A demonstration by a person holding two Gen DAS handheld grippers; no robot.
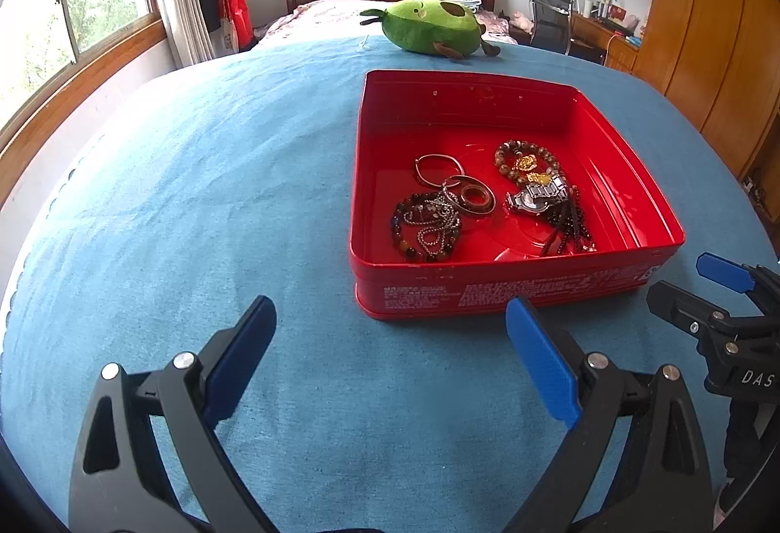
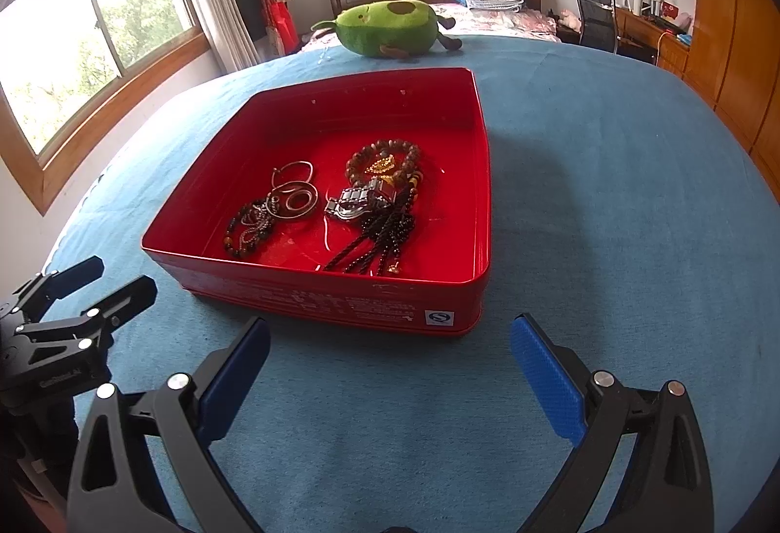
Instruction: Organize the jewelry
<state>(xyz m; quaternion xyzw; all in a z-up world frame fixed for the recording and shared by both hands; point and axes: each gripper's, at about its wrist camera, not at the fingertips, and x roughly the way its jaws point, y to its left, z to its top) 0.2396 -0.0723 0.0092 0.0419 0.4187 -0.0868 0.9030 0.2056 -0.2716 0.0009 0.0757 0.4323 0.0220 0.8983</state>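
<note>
Red tin box [image 1: 512,284], lid off, sits on the blue cloth [image 1: 195,192] of the counter, its printed long side facing both tools. All the jewelry lies inside it. On the window side, thin silver hoops [image 1: 438,167], a dark ring pendant [image 1: 475,198] and a silver chain [image 1: 438,221] heaped over a multicoloured bead bracelet [image 1: 407,236]. On the wardrobe side, a brown bead bracelet [image 1: 524,160] with gold charms, a silver watch [image 1: 536,194] lying roughly crosswise, and dark bead strands [image 2: 385,236] running lengthwise towards the near wall. The left tool [image 1: 390,357] hovers just short of the box, fingers spread wide, holding nothing. The right tool [image 2: 390,379] sits beside it, also spread wide and empty. A green avocado plush [image 2: 390,27] rests beyond the box at the cloth's far edge.
</note>
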